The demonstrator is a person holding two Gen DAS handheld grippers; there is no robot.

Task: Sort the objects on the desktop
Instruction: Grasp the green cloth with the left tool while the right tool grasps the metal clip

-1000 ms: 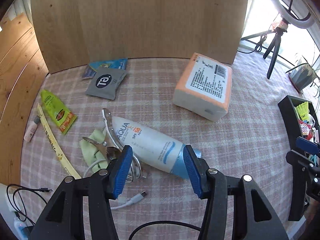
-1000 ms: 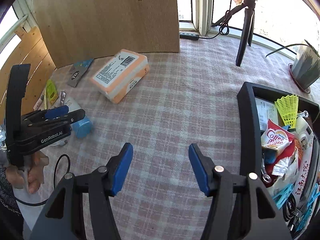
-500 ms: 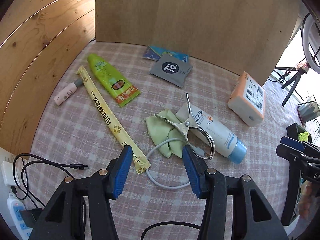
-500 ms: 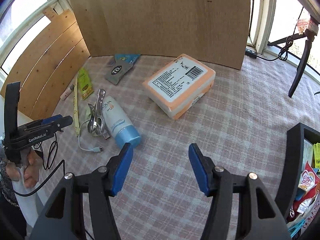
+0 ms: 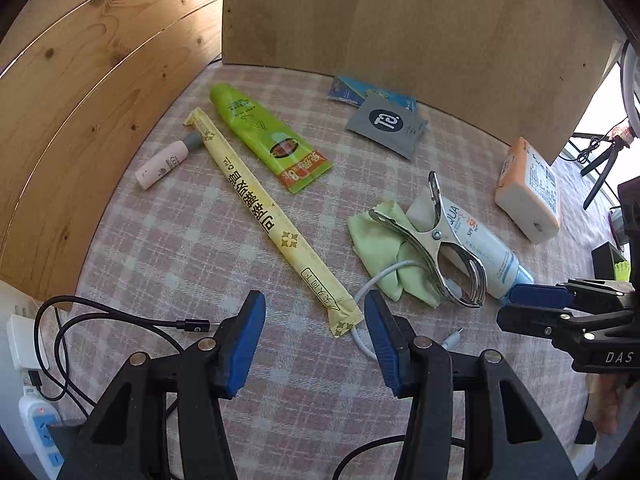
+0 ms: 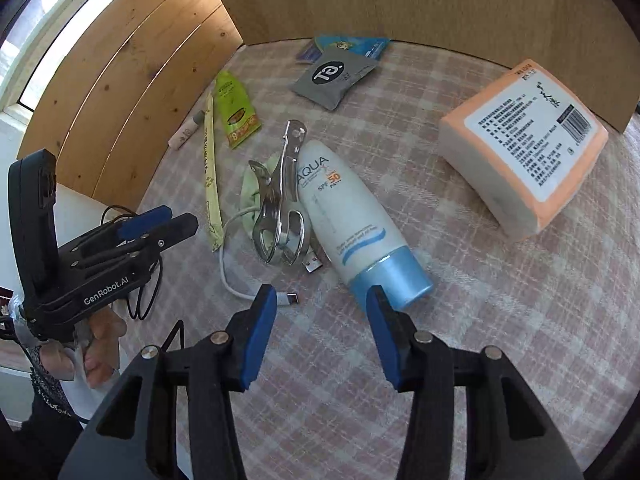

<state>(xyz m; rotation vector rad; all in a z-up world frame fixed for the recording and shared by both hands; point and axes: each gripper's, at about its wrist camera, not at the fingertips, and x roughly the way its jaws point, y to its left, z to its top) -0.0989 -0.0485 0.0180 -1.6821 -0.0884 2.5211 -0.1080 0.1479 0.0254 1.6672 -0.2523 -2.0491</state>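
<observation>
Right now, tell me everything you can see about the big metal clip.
The metal clip is a large, shiny spring clamp with two long handles, a rivet pivot and looped jaws. It lies flat on the checked cloth, over the green cloth and white cable, against the sunscreen tube. Neither tool touches it.

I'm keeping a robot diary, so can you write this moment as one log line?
left gripper: open, near yellow sachet | right gripper: open, near sunscreen bottle | holding: nothing

Chopstick sleeve before parted left gripper
</observation>
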